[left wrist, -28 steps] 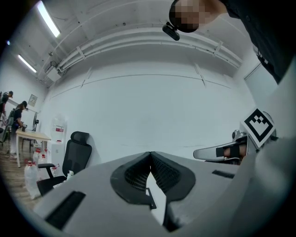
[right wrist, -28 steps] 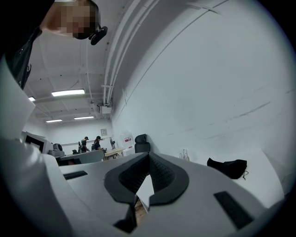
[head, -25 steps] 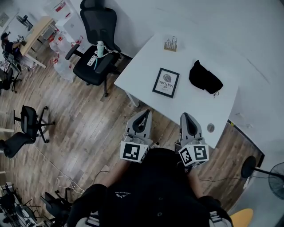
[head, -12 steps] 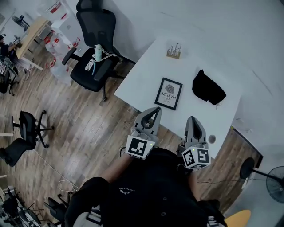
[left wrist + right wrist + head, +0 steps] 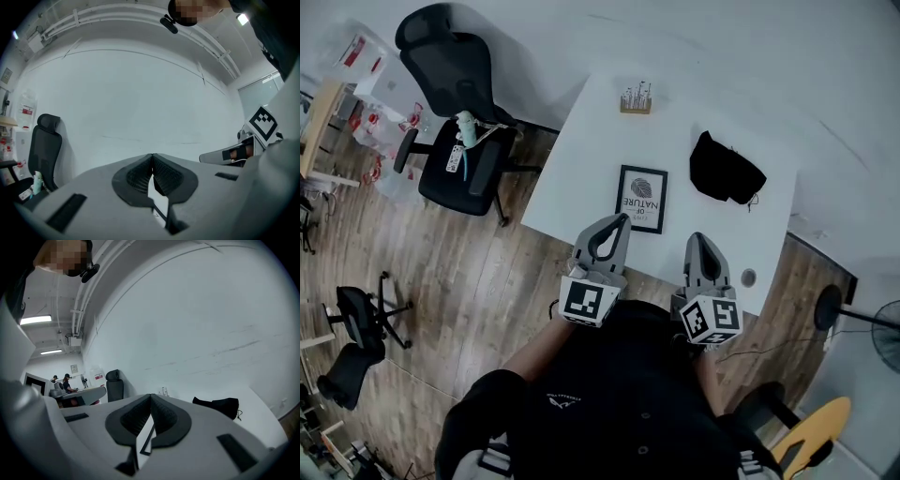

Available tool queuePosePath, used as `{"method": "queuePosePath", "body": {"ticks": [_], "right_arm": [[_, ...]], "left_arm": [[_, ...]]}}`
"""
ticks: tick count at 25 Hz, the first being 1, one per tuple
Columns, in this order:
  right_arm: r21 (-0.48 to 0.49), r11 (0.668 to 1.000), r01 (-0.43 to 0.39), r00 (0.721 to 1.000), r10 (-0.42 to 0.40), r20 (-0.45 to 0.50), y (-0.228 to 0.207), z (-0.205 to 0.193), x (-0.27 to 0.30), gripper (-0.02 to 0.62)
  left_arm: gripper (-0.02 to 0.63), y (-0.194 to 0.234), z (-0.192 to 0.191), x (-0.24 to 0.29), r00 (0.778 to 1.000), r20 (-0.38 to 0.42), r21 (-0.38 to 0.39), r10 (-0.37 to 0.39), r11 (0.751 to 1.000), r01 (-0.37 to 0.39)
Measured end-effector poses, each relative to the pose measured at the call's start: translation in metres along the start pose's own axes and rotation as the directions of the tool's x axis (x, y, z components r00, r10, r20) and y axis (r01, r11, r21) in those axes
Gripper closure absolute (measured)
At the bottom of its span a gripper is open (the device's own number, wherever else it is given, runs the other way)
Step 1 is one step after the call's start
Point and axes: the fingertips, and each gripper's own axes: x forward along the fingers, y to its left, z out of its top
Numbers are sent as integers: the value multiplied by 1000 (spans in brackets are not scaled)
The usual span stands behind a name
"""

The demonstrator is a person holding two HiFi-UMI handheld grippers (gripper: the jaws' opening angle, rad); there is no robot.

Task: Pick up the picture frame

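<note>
The picture frame (image 5: 642, 199) lies flat on the white table (image 5: 591, 141) near its front edge, well apart from a black bag (image 5: 724, 169) to its right. The left gripper (image 5: 620, 221) hovers with its tips by the frame's near left corner. The right gripper (image 5: 697, 240) hangs further right, clear of the frame. Both have their jaws pressed together on nothing. This looks like the approach. Next, one gripper would need to spread its jaws and drop over a frame edge.

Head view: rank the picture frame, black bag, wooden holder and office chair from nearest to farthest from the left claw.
1. Picture frame, just ahead of the left claw.
2. Black bag, ahead-right, and wooden holder, at the table's far edge: too close to call.
3. Office chair, on the floor, left.
</note>
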Motion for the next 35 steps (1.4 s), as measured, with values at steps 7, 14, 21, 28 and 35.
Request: {"method": "queuePosePath", "body": {"ticks": [7, 14, 21, 28, 35], "right_arm": [[-14, 997, 81, 997, -81, -12, 0, 6, 36, 597], [-2, 991, 133, 990, -133, -45, 1, -7, 60, 597], [-2, 986, 166, 979, -165, -122, -7, -29, 68, 597], [22, 984, 178, 970, -172, -170, -36, -50, 76, 597], [4, 991, 134, 960, -128, -250, -53, -81, 98, 595]], "left_arm": [[598, 32, -6, 35, 996, -19, -24, -84, 996, 83], [598, 61, -27, 53, 991, -66, -62, -114, 992, 110], [598, 71, -63, 58, 981, -156, -88, -113, 991, 101], [598, 68, -90, 62, 974, -208, -77, -91, 994, 77], [598, 69, -117, 67, 962, -267, -77, -62, 996, 43]]}}
